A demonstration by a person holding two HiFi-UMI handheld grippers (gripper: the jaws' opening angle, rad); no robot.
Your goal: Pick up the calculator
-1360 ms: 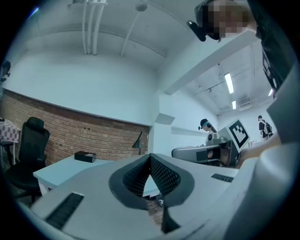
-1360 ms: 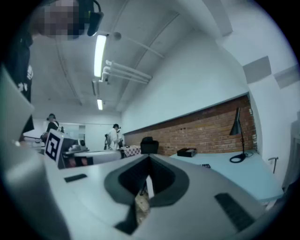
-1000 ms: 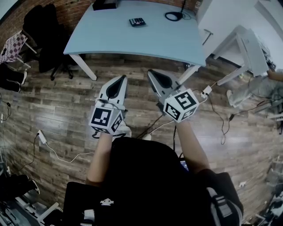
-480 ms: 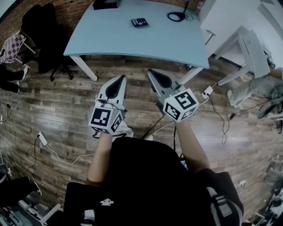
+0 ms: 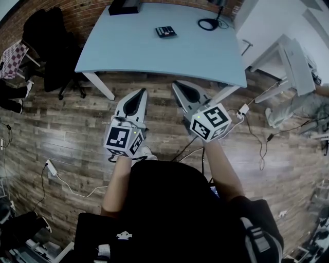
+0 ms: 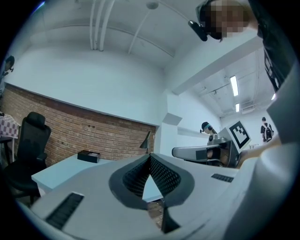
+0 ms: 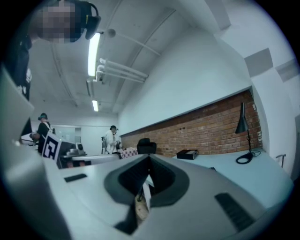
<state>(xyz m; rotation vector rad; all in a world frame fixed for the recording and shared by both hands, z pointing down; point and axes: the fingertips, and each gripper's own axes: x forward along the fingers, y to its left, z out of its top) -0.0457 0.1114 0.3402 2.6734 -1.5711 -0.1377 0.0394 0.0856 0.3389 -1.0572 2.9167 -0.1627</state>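
Note:
The calculator [image 5: 166, 32], small and dark with rows of keys, lies flat on the far middle of a light blue table [image 5: 154, 54]. Both grippers hang side by side over the wooden floor, short of the table's near edge and well apart from the calculator. My left gripper [image 5: 141, 91] [image 6: 150, 157] is shut, its tips meeting with nothing between them. My right gripper [image 5: 175, 83] [image 7: 149, 158] is also shut and empty. Both point level toward the table.
A black box [image 5: 123, 6] [image 6: 88, 156] and a desk lamp [image 5: 208, 23] [image 7: 243, 136] stand at the table's far edge before a brick wall. A black office chair [image 5: 49, 41] stands left, white tables [image 5: 288, 56] right. Cables [image 5: 67, 182] trail over the floor.
The table and calculator have drawn nearer in the head view as the person moves forward. Both grippers keep their pose side by side and stay shut.

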